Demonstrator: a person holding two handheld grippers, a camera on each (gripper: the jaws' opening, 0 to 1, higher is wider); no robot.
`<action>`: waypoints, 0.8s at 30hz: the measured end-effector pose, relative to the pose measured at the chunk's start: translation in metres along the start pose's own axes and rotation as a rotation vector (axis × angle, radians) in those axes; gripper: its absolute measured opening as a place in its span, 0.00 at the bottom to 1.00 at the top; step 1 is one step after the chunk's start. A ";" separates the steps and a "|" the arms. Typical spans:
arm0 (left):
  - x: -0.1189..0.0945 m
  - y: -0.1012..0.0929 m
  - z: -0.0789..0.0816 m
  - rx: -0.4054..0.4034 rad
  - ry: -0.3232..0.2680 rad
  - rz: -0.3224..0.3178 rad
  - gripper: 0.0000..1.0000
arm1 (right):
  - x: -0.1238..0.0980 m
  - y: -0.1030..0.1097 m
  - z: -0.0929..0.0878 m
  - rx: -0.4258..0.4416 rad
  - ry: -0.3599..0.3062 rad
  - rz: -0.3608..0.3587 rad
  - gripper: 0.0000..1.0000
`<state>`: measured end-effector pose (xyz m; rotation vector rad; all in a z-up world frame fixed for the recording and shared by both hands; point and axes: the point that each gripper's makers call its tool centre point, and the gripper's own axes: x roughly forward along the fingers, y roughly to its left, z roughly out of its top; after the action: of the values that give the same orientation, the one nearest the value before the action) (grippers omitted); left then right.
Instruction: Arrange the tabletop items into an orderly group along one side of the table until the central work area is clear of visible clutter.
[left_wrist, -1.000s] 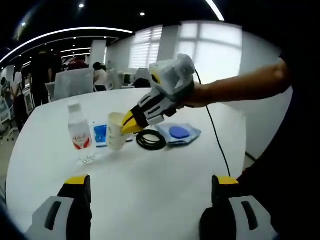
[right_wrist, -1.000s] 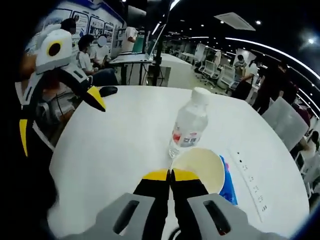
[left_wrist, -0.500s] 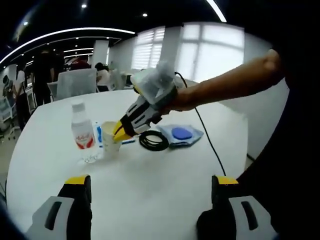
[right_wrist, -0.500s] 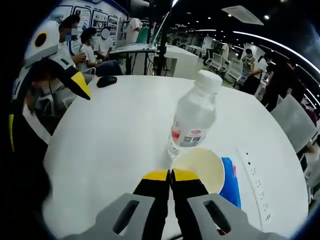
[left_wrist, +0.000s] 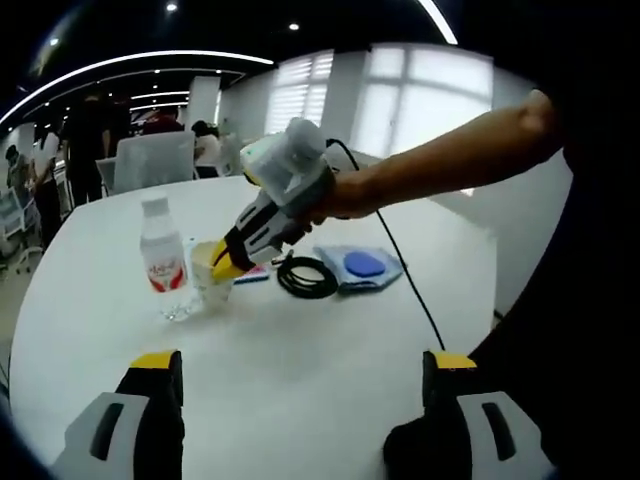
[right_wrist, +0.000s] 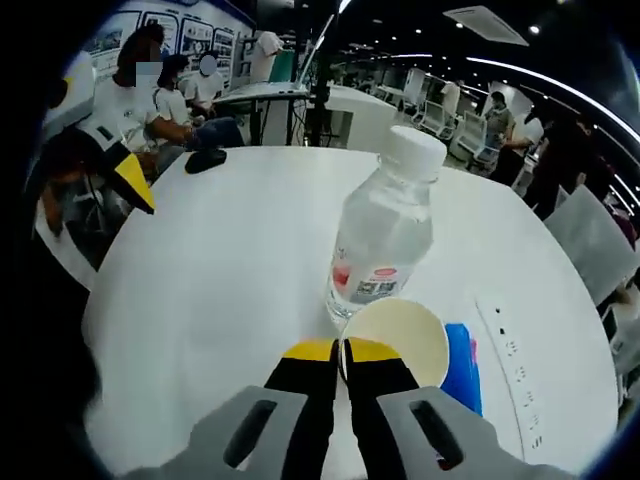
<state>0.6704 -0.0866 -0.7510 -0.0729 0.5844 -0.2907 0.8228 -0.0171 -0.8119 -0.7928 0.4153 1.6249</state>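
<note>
Two yellow-tipped jaws of the right gripper (right_wrist: 341, 350) are seen pressed together on the near rim of a cream paper cup (right_wrist: 399, 335), which is held just in front of a clear water bottle (right_wrist: 384, 236) with a white cap and a red label. In the left gripper view the same right gripper (left_wrist: 224, 267) is seen reaching in from the right, at the end of a bare forearm (left_wrist: 450, 165), its tips at the paper cup (left_wrist: 208, 272) just beside the water bottle (left_wrist: 159, 259). Whether the cup rests on the table cannot be made out. The left gripper (left_wrist: 300, 362) is held back over the near table edge, its jaws spread wide apart and nothing between them.

Partly hidden behind the cup, a blue flat item (right_wrist: 463, 363) is cut off by the gripper body; its kind cannot be told. A coiled black cable (left_wrist: 306, 277) and a blue pouch (left_wrist: 359, 266) lie close together to the right of the cup. A small dark object (right_wrist: 203, 159) lies well apart, near the far edge.

All items are set on a white round table (right_wrist: 230, 280). Beyond it, an open office is seen, with ceiling strip lights, bright windows, chairs, and people seated and standing.
</note>
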 end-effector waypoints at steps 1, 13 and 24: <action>0.000 0.000 0.000 -0.002 0.000 0.000 0.99 | 0.000 0.000 0.000 0.001 -0.002 0.002 0.00; 0.002 0.002 0.003 0.003 0.001 -0.002 0.99 | -0.024 -0.016 0.020 0.050 -0.114 -0.058 0.06; 0.004 0.008 0.013 0.009 -0.016 0.004 1.00 | -0.065 -0.054 0.017 0.180 -0.210 -0.165 0.23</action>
<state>0.6832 -0.0802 -0.7436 -0.0650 0.5677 -0.2884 0.8729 -0.0410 -0.7464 -0.5019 0.3310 1.4755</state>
